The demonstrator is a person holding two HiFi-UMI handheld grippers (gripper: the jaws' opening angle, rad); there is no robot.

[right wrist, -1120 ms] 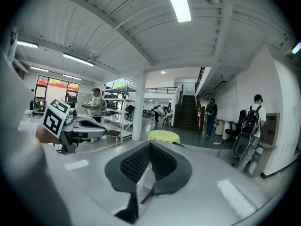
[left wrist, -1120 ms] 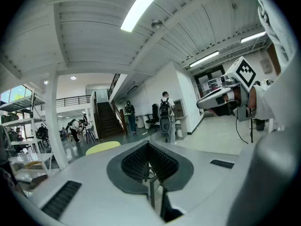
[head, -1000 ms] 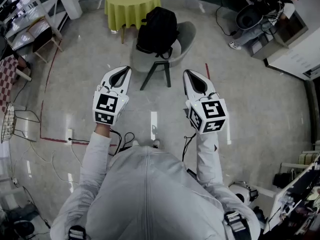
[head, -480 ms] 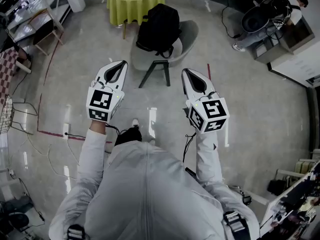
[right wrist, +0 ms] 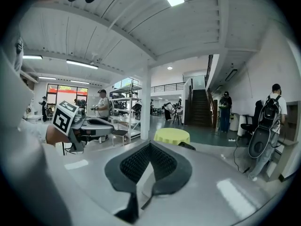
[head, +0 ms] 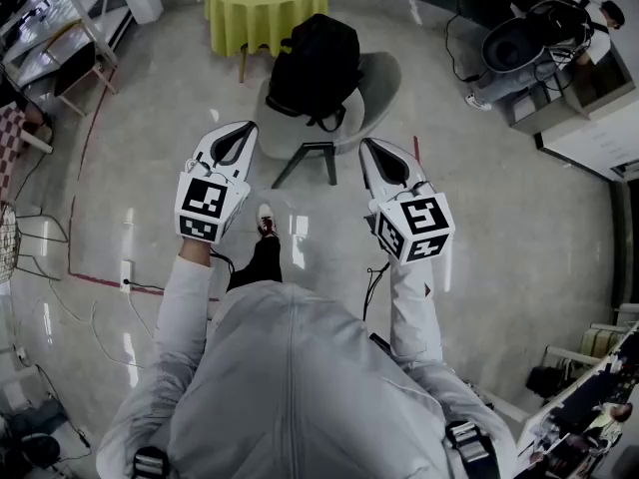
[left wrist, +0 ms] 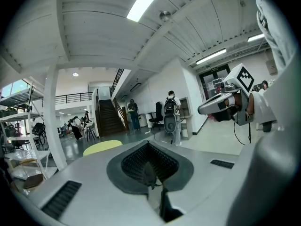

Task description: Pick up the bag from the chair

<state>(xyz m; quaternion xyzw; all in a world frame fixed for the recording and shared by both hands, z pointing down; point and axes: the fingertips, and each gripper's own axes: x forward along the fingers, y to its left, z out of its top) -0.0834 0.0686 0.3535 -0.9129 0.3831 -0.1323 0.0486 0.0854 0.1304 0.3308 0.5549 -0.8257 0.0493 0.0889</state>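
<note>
Black bag [head: 318, 63] up on the seat of the grey chair [head: 383, 80], leaning against the chair's back, straight ahead. Right behind the chair, a round table [head: 265, 3] with a yellow cloth. Left gripper [head: 246, 129] held out low in front, well short of the chair, claw squeezed tight together with nothing inside. Right gripper [head: 366, 146] beside it at about the same height, claw also pinched tight and empty. Both pointing toward the chair, one on each side of its dark legs, not touching the bag or the chair. Down between the two grippers, one shoe [head: 266, 220] on the shiny floor [head: 499, 198]. White sleeves [head: 190, 297] behind the grippers. Far off at the top right, a person [head: 589, 18] by a desk.
</note>
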